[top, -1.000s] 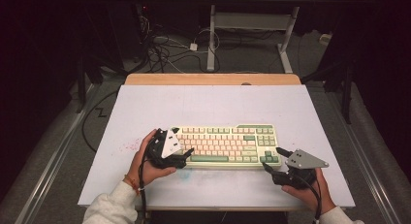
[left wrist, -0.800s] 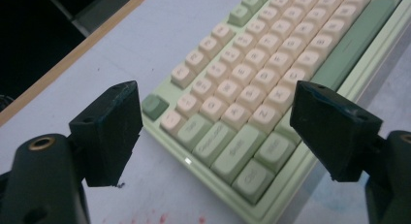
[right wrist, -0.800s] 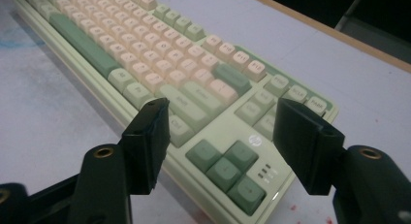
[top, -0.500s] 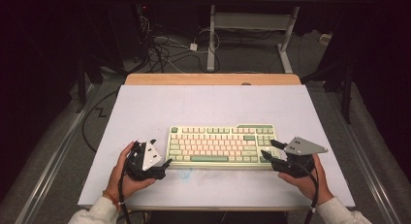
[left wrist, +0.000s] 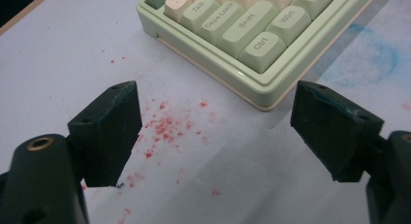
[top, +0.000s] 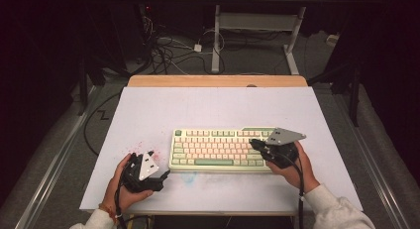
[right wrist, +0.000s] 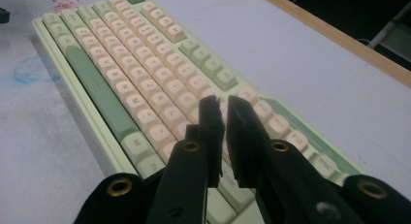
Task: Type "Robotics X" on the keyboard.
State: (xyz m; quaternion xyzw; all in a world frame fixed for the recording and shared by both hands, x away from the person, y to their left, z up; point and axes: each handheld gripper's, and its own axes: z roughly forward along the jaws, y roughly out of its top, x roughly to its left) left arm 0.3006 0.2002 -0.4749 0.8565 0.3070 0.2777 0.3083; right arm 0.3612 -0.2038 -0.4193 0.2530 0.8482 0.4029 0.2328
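High view is showing a mint-green keyboard with cream keycaps lying flat near the front middle of the white table, long side running left to right. Left gripper is resting in the person's left hand just off the keyboard's front left corner, apart from it, with jaws standing wide and nothing between them; left gripper view is showing that corner with its Ctrl and Shift keys ahead of the spread jaws, above red specks on the table. Right gripper is hovering over the keyboard's right end; its jaws have just been closing and are sitting nearly together with no key caught between them, as right gripper view is showing. Handling note, as a judgement: item is likely rigid, moderately heavy, smooth-sided plastic; keycaps may pop off if pinched. Best hold is appearing to be the case's short end edges, one gripper at each end.
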